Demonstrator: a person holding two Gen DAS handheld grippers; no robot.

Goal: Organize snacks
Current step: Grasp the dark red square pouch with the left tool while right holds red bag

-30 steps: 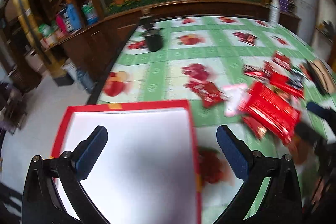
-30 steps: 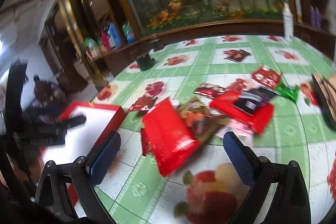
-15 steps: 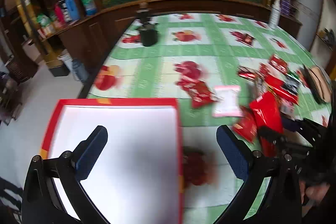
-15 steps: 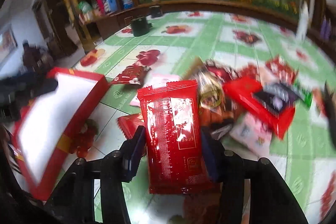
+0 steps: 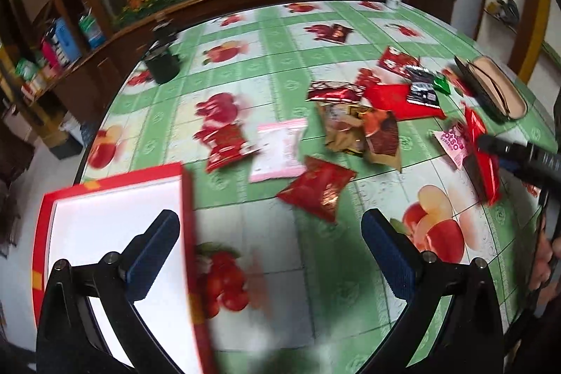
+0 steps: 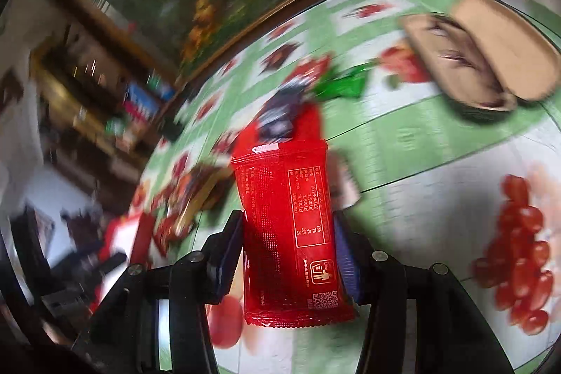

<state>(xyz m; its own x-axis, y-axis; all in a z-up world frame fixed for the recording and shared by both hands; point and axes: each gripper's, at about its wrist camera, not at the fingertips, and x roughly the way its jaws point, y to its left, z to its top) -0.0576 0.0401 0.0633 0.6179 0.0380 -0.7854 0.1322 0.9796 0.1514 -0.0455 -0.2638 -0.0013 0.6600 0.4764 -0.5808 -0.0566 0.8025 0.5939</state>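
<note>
Right gripper [image 6: 287,255] was seen pinching a red snack packet [image 6: 291,226] across its short width, pads pressed on both long edges. The jaws had closed onto it within the last sec; the figure has since levelled. The packet's long axis ran along the fingers, toward 12 o'clock in the right wrist view, printed back panel facing the camera. In the left wrist view the same packet [image 5: 480,156] was seen lifted off the tablecloth [image 5: 280,58] at approx. 3 o'clock, gripped by the right gripper [image 5: 487,146] entering from the frame's right edge.

Left gripper [image 5: 268,251] was seen spread wide, nothing between its pads, its left finger hanging over the right edge of the red-rimmed box [image 5: 186,233], whose white interior looked bare as far as visible.

Key relation (judged): the box lay at approx. 8 o'clock from the held packet in the right wrist view, where the box [image 6: 140,233] showed blurred, well apart, w/ the loose snack pile [image 5: 350,128] between. The left gripper was nearer the box; the right was the one loaded. A carry across the pile toward the box would probably be called for, w/ the packet's long axis turned to suit the box. Blur in the right wrist view limited finer detail.
</note>
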